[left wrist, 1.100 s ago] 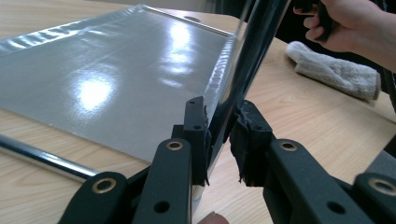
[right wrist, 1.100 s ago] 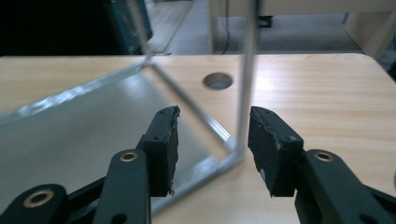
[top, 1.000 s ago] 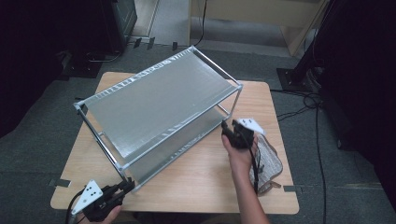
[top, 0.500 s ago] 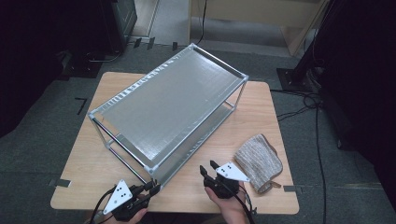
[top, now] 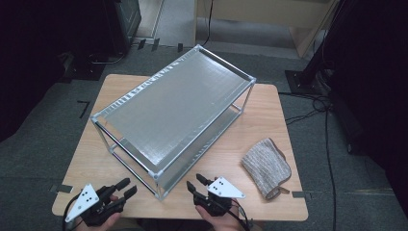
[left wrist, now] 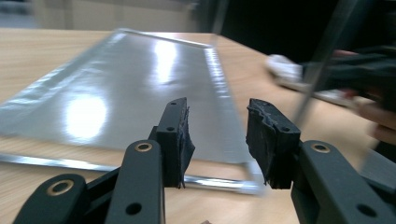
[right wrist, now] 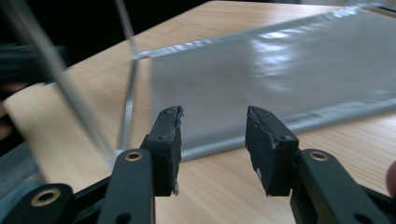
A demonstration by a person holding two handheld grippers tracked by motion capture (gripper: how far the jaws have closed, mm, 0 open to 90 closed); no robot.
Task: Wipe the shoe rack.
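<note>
A two-tier metal rack (top: pixel 178 106) stands slantwise on the wooden table (top: pixel 250 192), its near corner post (top: pixel 158 185) close to the front edge. My left gripper (top: pixel 127 187) lies just left of that post, apart from it. Its jaws have just been opening and nothing is between them. The left gripper view looks past the open jaws (left wrist: pixel 217 140) onto the lower shelf (left wrist: pixel 130 84). My right gripper (top: pixel 196 182) sits right of the post, open and empty. Past its own jaws (right wrist: pixel 212 140) the lower shelf (right wrist: pixel 280 70) lies ahead.
A folded grey cloth (top: pixel 267 166) lies on the table at the front right, beside the rack. Cables (top: pixel 312 108) run over the dark floor to the right. Bare wood shows between the rack and the cloth.
The right gripper came from the rack's right side to the table's front edge. The rack shifted right and turned a little. The left jaws opened and now stand clear of the corner post.
</note>
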